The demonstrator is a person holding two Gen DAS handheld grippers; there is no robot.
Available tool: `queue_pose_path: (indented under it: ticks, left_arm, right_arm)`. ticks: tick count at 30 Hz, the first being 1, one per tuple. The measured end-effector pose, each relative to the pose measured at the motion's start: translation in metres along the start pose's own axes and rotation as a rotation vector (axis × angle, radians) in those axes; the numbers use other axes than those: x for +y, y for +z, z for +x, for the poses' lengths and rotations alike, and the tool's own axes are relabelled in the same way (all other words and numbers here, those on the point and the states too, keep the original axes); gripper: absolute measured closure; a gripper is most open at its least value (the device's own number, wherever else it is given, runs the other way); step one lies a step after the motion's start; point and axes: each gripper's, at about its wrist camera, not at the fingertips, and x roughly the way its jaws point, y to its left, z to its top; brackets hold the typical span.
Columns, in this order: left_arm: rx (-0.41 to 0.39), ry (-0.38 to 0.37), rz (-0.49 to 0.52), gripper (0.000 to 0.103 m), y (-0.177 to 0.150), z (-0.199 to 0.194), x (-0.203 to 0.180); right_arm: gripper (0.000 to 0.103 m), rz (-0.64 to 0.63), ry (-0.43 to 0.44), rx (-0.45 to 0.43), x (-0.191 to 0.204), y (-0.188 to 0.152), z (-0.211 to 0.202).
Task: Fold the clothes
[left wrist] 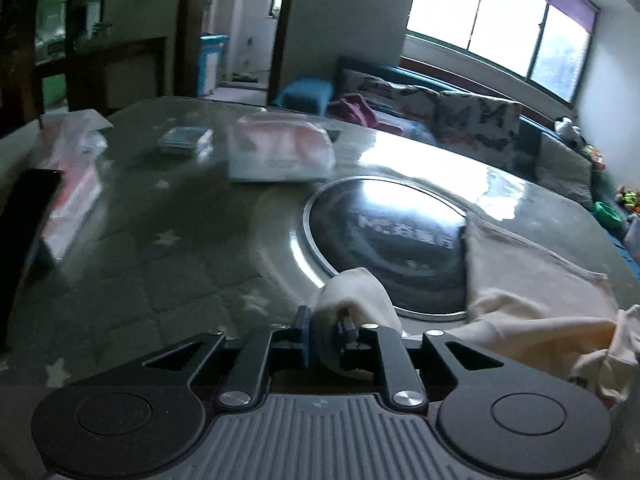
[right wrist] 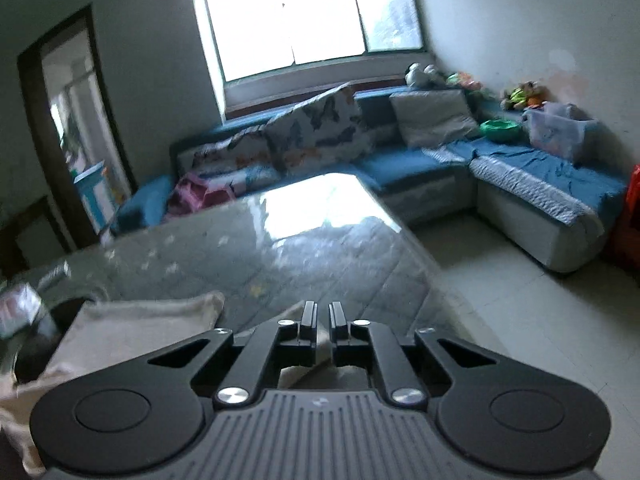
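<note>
One cream cotton garment [left wrist: 528, 296] lies on a glossy grey star-patterned table [left wrist: 160, 280]. The left gripper [left wrist: 326, 328] pinches a fold of it. The right gripper [right wrist: 322, 316] has its jaws nearly closed, gripping cream cloth. Two packets rest beyond.

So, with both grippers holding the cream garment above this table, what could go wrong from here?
1. The left gripper pinches only a small bunched corner of the cream garment; it may slip out when pulled.
2. The cloth lies partly over the round black cooktop set in the table; dragging may catch on its metal rim.
3. The right gripper works near the table's edge, so loose cloth might slide off toward the floor.
</note>
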Motion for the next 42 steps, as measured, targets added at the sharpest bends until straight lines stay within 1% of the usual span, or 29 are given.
queue_pose_path:
  ticks: [2, 3, 5, 7, 8, 10, 12, 16, 19, 20, 23, 24, 25, 26, 27, 28, 30, 32, 35, 36, 37, 39, 41, 42]
  left_arm:
    - [-0.012, 0.040, -0.008, 0.076, -0.001, -0.003, 0.006]
    - [-0.019, 0.060, -0.012, 0.068, -0.001, -0.005, 0.008]
    - [-0.030, 0.097, -0.020, 0.067, -0.002, -0.009, 0.014]
    - [-0.032, 0.093, -0.026, 0.067, -0.001, -0.013, 0.017]
    - [-0.037, 0.072, -0.011, 0.067, -0.002, -0.016, 0.014]
    - [-0.055, 0.013, 0.039, 0.068, -0.002, -0.022, 0.003]
    - [-0.052, -0.090, 0.103, 0.068, -0.005, -0.026, -0.019]
    - [-0.046, -0.297, 0.230, 0.067, -0.011, -0.033, -0.064]
    - [-0.003, -0.430, 0.296, 0.067, -0.018, -0.027, -0.101]
    - [0.013, -0.465, 0.318, 0.067, -0.020, -0.024, -0.114]
    - [0.040, -0.540, 0.399, 0.066, -0.029, -0.016, -0.143]
    - [0.043, -0.548, 0.417, 0.063, -0.031, -0.014, -0.150]
    - [0.047, -0.557, 0.435, 0.060, -0.033, -0.013, -0.157]
    - [0.051, -0.566, 0.448, 0.060, -0.035, -0.010, -0.163]
    - [0.057, -0.570, 0.461, 0.059, -0.037, -0.008, -0.166]
    - [0.062, -0.572, 0.473, 0.059, -0.039, -0.006, -0.169]
    - [0.063, -0.567, 0.494, 0.059, -0.040, -0.002, -0.172]
    - [0.055, -0.582, 0.514, 0.060, -0.040, 0.000, -0.175]
    - [0.041, -0.609, 0.547, 0.064, -0.042, 0.006, -0.181]
    - [0.047, -0.611, 0.558, 0.074, -0.043, 0.009, -0.182]
    - [0.054, -0.613, 0.569, 0.087, -0.045, 0.011, -0.184]
    - [0.058, -0.628, 0.582, 0.098, -0.047, 0.012, -0.184]
    - [0.048, -0.641, 0.591, 0.099, -0.049, 0.008, -0.183]
    - [0.043, -0.660, 0.583, 0.099, -0.048, 0.003, -0.180]
  right_arm:
    - [0.095, -0.009, 0.016, 0.027, 0.006, -0.003, 0.010]
    - [0.093, -0.010, 0.027, 0.041, 0.010, -0.005, 0.015]
    - [0.088, -0.013, 0.047, 0.071, 0.017, -0.008, 0.027]
    - [0.078, -0.017, 0.064, 0.101, 0.024, -0.012, 0.039]
    - [0.077, -0.025, 0.066, 0.109, 0.028, -0.013, 0.045]
    - [0.070, -0.041, 0.069, 0.126, 0.035, -0.014, 0.057]
    - [0.067, -0.057, 0.057, 0.136, 0.041, -0.013, 0.071]
    - [0.062, -0.073, 0.016, 0.146, 0.045, -0.012, 0.094]
    - [0.062, -0.092, -0.020, 0.157, 0.044, -0.012, 0.112]
    - [0.062, -0.097, -0.024, 0.159, 0.043, -0.012, 0.117]
    - [0.062, -0.127, -0.040, 0.157, 0.044, -0.012, 0.126]
    - [0.063, -0.140, -0.047, 0.155, 0.045, -0.012, 0.128]
    - [0.070, -0.151, -0.057, 0.157, 0.047, -0.011, 0.128]
    - [0.076, -0.174, -0.065, 0.158, 0.050, -0.011, 0.128]
    - [0.086, -0.196, -0.072, 0.158, 0.052, -0.011, 0.128]
    - [0.092, -0.201, -0.062, 0.158, 0.052, -0.011, 0.126]
    - [0.096, -0.208, -0.049, 0.154, 0.052, -0.009, 0.122]
    - [0.097, -0.209, -0.048, 0.132, 0.051, -0.006, 0.114]
    - [0.097, -0.207, -0.035, 0.075, 0.050, 0.006, 0.095]
    - [0.098, -0.208, -0.031, 0.053, 0.049, 0.011, 0.087]
    - [0.098, -0.209, -0.027, 0.031, 0.048, 0.015, 0.080]
    - [0.098, -0.207, -0.026, -0.012, 0.044, 0.023, 0.063]
    - [0.098, -0.199, -0.028, -0.055, 0.039, 0.028, 0.044]
    - [0.098, -0.196, -0.031, -0.075, 0.035, 0.030, 0.034]
